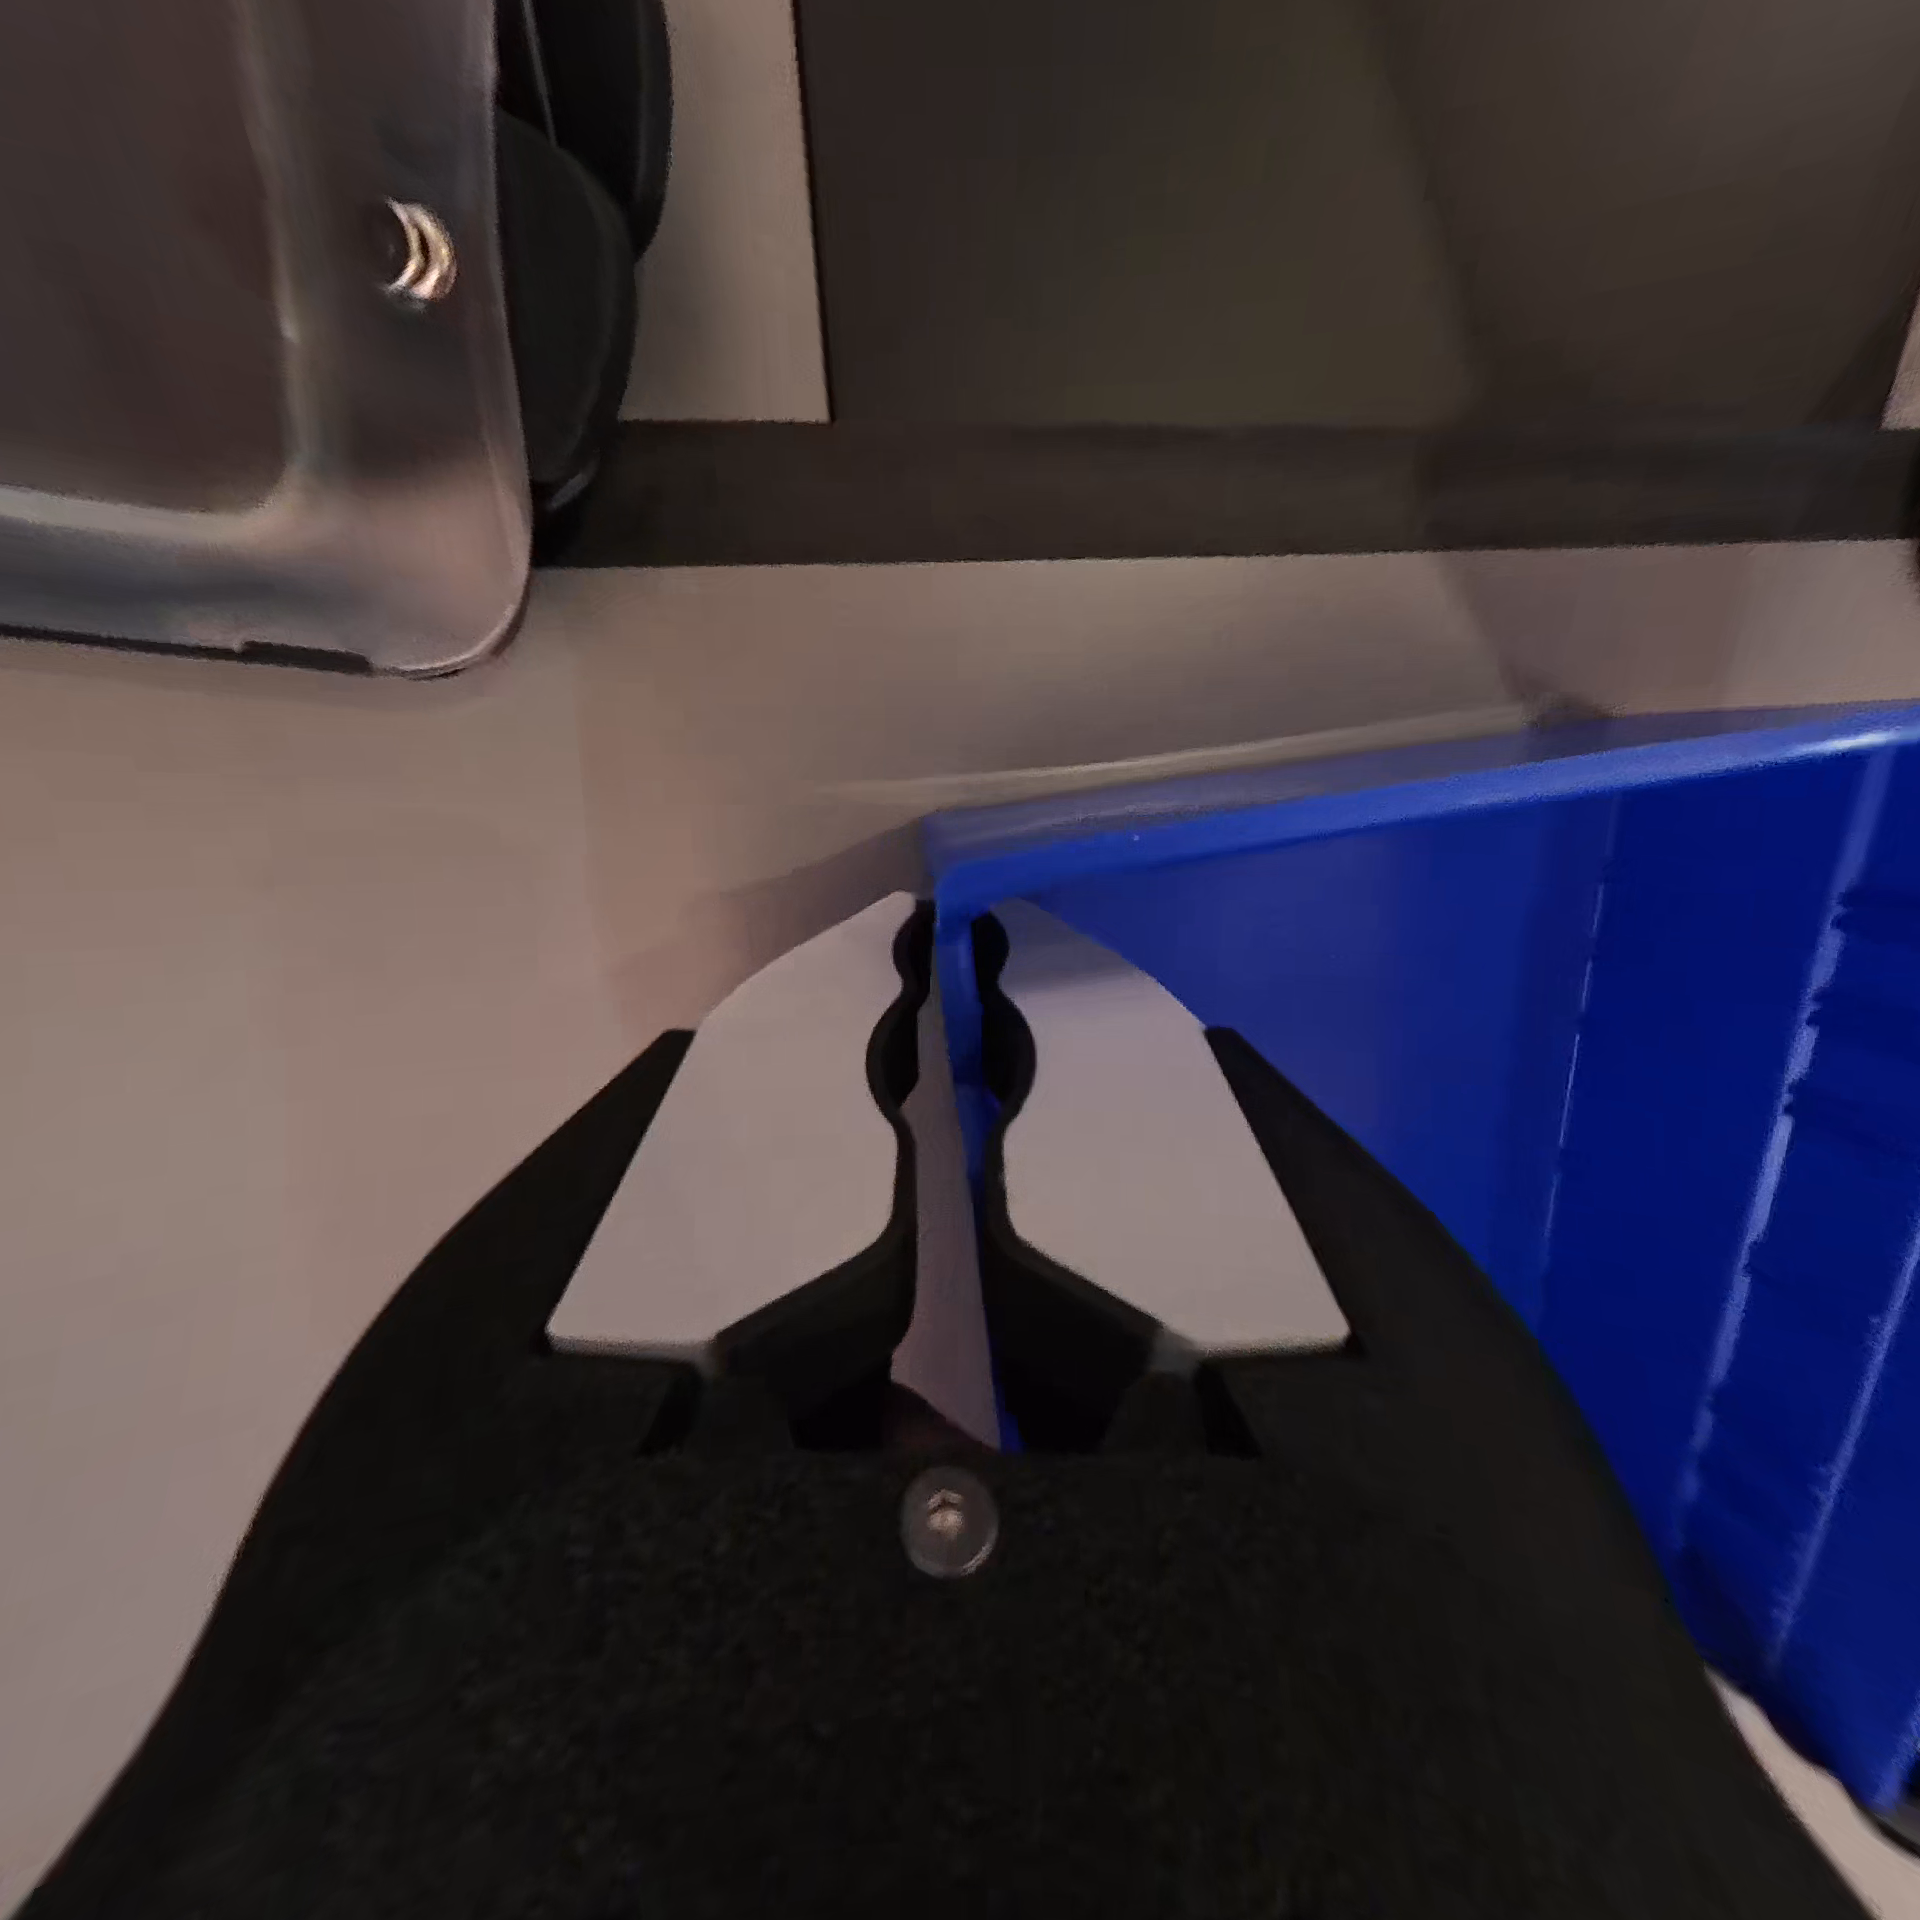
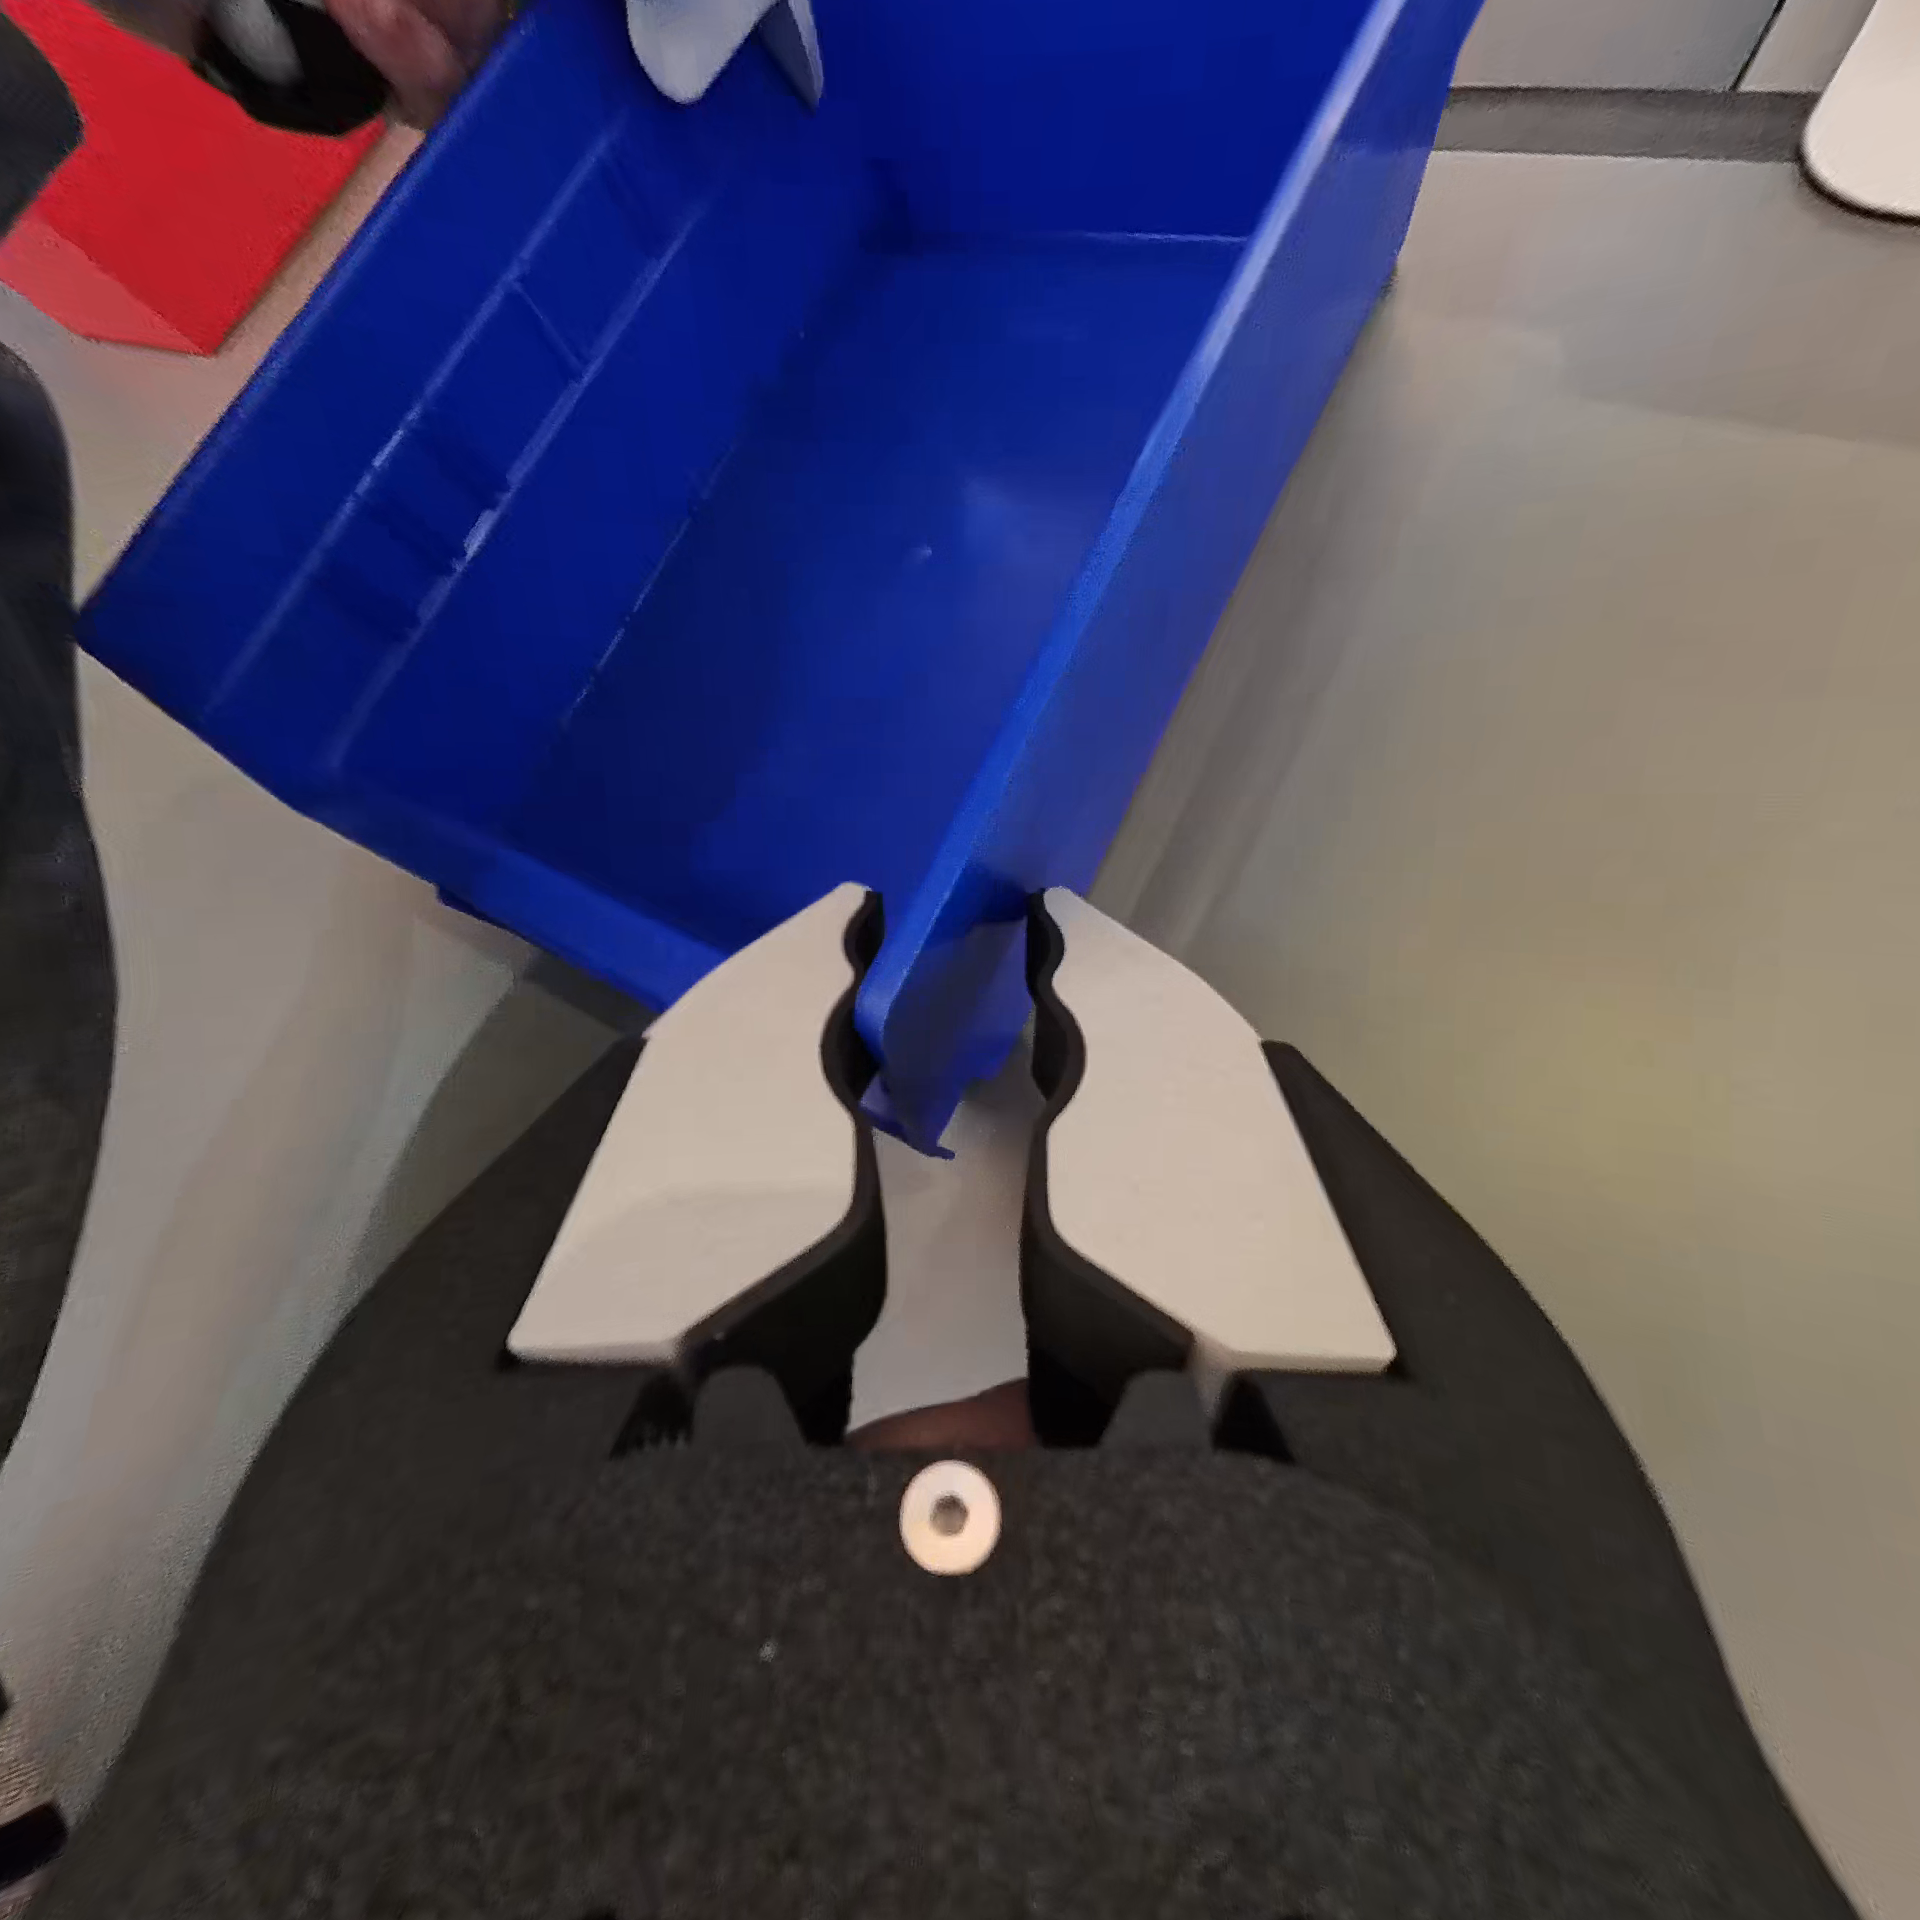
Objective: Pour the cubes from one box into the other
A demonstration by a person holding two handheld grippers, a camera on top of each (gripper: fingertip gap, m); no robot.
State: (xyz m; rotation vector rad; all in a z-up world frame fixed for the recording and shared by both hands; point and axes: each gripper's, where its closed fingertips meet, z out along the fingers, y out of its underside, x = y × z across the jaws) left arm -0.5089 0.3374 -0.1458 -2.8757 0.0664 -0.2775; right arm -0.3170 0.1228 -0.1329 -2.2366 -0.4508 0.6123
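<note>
1. Right wrist view, nearest: the right gripper [image 2: 951,914] is seen partly closed, a corner of the blue box [image 2: 727,468] pinched between its grey fingers [image 2: 727,1122]. The rim corner is touched by the left pad; contact on the right pad cannot be confirmed.
2. The blue box is held tilted, stretching from the fingertips toward 12 o'clock. Its inside is shown bare; no cubes are seen in it.
3. At 12 o'clock, at the box's far rim, the left gripper [image 2: 727,52] is seen clamped on the wall, with a person's hand [image 2: 416,52] at 11 o'clock behind it.
4. A red box [image 2: 177,218] is placed at 10 o'clock, behind and beside the blue box; its contents are hidden.
5. A dark sleeve [image 2: 42,831] is cut off at 9 o'clock. A white base [image 2: 1870,125] is seen at 1 o'clock on the grey table [image 2: 1558,727].
6. Left wrist view, nearest: the left gripper [image 1: 948,935] is seen almost closed, the thin blue wall clamped between both pads.
7. The blue box [image 1: 1558,1143] spreads from the fingertips toward 3 o'clock, its ribbed inner side shown.
8. Farther off, a clear plastic plate [image 1: 260,364] with a screw is seen at 10 o'clock; a dark panel [image 1: 1247,208] is seen at 12 o'clock.
</note>
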